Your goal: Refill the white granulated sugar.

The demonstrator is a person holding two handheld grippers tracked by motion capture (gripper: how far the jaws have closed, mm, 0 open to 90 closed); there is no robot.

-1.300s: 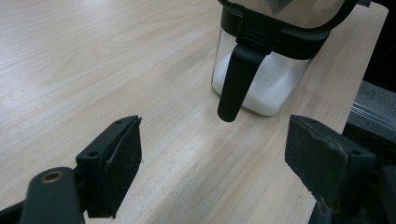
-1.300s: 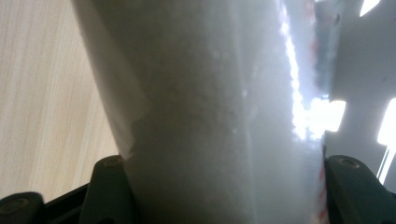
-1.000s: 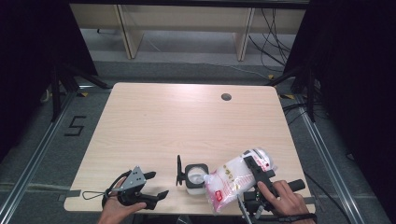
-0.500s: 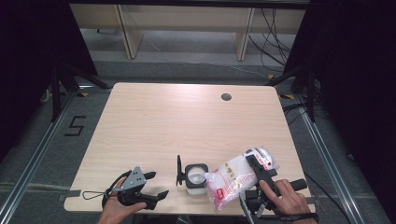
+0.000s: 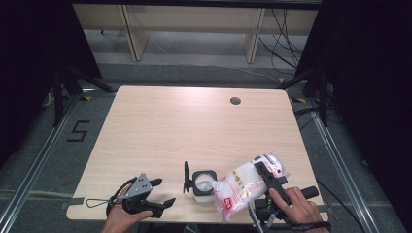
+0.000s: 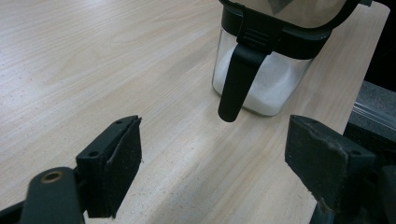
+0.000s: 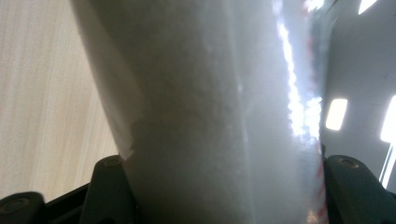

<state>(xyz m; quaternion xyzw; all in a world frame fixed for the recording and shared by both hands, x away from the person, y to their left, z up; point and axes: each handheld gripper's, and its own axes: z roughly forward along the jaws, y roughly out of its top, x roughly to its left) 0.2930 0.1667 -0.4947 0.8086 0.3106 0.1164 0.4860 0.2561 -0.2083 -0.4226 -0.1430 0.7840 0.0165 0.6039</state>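
1. Where the table nears the person's edge, we see a small clear jar with a black rim standing upright, and we place everything else by that jar.
2. Its hinged black lid stands open on edge, on the jar's left side in the high view.
3. In the left gripper view the jar holds white grains in its lower part, and a black latch tab hangs down its front from the black collar.
4. We see a clear plastic bag of white grains, with red print near one end, just to the right of the jar; it is tilted, with its lower end dipping over the jar's open mouth.
5. The right gripper is clamped across that bag on the side away from the jar, and the right hand grips its handle.
6. In the right gripper view the bag bulges up between the two black jaws, which stand at its left and right flanks, so we read the grip as firm on the bag.
7. The left gripper sits well to the left of the jar, near the table's front edge, held by the left hand.
8. Its jaws are spread wide, with bare tabletop between them, and they point toward the jar without touching it.
9. A round dark hole lies in the table far beyond the jar, toward the back edge.
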